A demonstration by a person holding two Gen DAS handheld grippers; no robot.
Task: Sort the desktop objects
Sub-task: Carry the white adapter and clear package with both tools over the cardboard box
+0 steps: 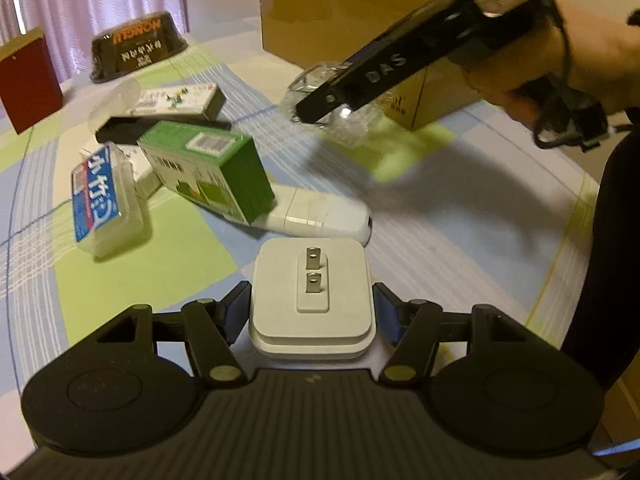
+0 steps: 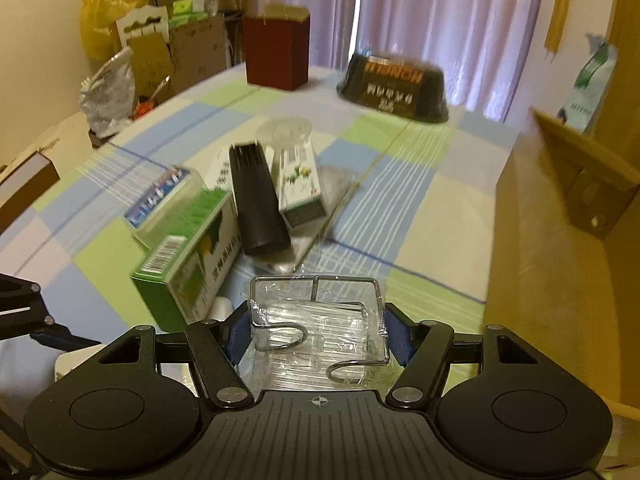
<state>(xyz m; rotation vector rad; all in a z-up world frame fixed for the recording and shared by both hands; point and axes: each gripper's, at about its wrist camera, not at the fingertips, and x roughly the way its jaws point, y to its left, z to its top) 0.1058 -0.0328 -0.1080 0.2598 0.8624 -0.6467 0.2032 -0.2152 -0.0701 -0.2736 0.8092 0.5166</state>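
My left gripper (image 1: 312, 304) is shut on a white square plug adapter (image 1: 312, 292), prongs facing up, held just above the checked tablecloth. My right gripper (image 2: 318, 330) is shut on a clear plastic packet of metal hooks (image 2: 320, 332); the left wrist view shows that gripper (image 1: 320, 114) and the packet (image 1: 348, 120) raised near the cardboard box (image 1: 332, 20). A pile lies on the cloth: a green carton (image 1: 212, 168), a blue-labelled clear pack (image 1: 100, 196), a black bar (image 2: 256, 200), a white printed box (image 2: 300, 180) and a white device (image 1: 320, 216).
An open cardboard box (image 2: 560, 240) stands at the right. A dark red box (image 2: 276, 50) and a black upturned bowl pack (image 2: 396, 84) sit at the far end of the table (image 2: 400, 184). A person's hand (image 1: 592, 64) holds the right gripper. Bags and cartons crowd the floor beyond.
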